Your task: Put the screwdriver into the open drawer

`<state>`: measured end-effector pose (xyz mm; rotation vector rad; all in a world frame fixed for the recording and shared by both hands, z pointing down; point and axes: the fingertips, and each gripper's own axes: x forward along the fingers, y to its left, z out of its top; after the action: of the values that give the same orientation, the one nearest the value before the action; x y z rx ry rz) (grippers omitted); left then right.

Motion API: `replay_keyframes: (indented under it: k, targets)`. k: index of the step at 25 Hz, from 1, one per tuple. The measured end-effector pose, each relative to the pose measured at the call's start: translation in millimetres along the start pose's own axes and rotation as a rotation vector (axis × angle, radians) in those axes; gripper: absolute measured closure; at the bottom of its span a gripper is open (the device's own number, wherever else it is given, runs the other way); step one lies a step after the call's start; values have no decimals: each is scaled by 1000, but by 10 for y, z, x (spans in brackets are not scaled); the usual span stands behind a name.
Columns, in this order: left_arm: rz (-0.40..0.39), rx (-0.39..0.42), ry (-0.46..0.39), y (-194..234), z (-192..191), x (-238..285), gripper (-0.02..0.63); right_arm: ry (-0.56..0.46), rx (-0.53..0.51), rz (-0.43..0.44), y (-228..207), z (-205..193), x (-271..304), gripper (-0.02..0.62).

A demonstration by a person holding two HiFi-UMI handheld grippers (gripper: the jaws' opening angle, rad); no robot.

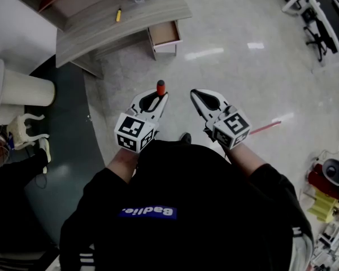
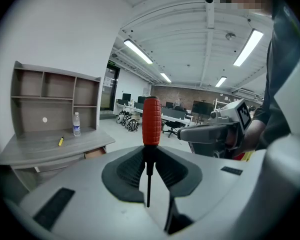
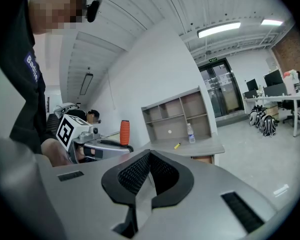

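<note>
One screwdriver (image 2: 151, 121), handle up, clamped in left hand-held gripper (image 2: 149, 151).

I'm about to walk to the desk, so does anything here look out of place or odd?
Only one thing: a thin red rod lies loose on the floor, to the right of the right gripper. The desk's drawer stands open, as the task expects, and the screwdriver is clamped in the left gripper.

Even light from ceiling strip lamps (image 2: 137, 51), glare on the glossy floor (image 1: 206, 53), fisheye bending, dark corners.
</note>
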<state>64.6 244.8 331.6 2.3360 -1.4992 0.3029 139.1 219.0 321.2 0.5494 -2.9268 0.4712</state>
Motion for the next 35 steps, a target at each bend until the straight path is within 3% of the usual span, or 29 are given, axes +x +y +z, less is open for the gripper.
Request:
replay_keyframes:
  k: [7,15,35]
  targets:
    - [56,-5,-28,26,115,154,545,-15,43,-14,-275,62,-93,568]
    - [46,0,-44,353,238,423,545,-20,16,-42,-553,144,118,568]
    - [-118,78,51,2462,599,1401,545,33,56,-277,-1549,633,2067,568]
